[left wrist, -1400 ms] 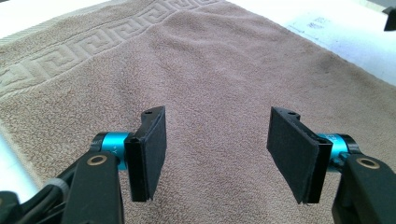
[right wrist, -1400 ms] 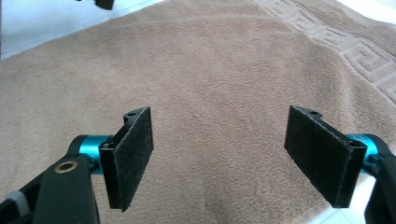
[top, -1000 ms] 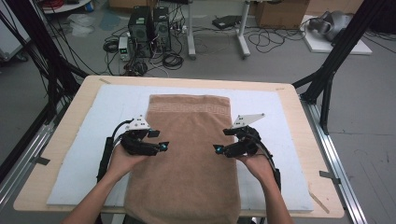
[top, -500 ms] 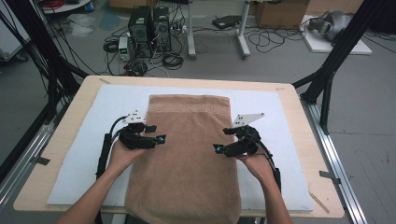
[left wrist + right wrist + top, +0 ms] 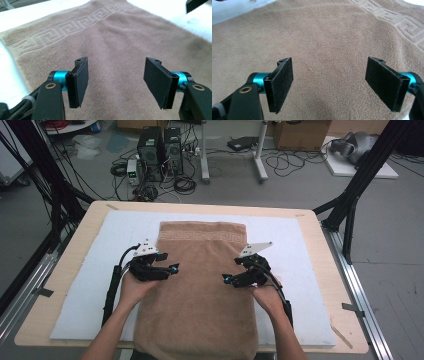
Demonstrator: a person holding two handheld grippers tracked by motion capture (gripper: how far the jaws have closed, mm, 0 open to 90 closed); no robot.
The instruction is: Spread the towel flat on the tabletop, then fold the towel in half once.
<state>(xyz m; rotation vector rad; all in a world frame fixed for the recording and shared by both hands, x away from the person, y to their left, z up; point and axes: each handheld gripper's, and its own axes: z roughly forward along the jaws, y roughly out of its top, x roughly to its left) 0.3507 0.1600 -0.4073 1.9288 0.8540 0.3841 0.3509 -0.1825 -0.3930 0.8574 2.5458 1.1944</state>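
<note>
A brown towel [image 5: 200,290] lies flat along a white mat [image 5: 300,255], its key-pattern band [image 5: 200,237] at the far end and its near end hanging over the table's front edge. My left gripper [image 5: 172,269] hovers over the towel's left side, jaws open and pointing inward; in the left gripper view the gripper [image 5: 120,82] has only towel [image 5: 117,37] between its pads. My right gripper [image 5: 227,280] hovers over the towel's right side, also open and pointing inward. In the right gripper view the gripper [image 5: 334,82] has bare towel [image 5: 324,32] between its pads.
The mat covers most of a wooden table [image 5: 60,285]. Black frame struts [image 5: 350,205] rise at the far right corner and more at the far left. Computer towers [image 5: 160,150] and cables sit on the floor beyond the table.
My left gripper has edged slightly away and to the left over the towel. The right gripper has kept still. Both stay open.
</note>
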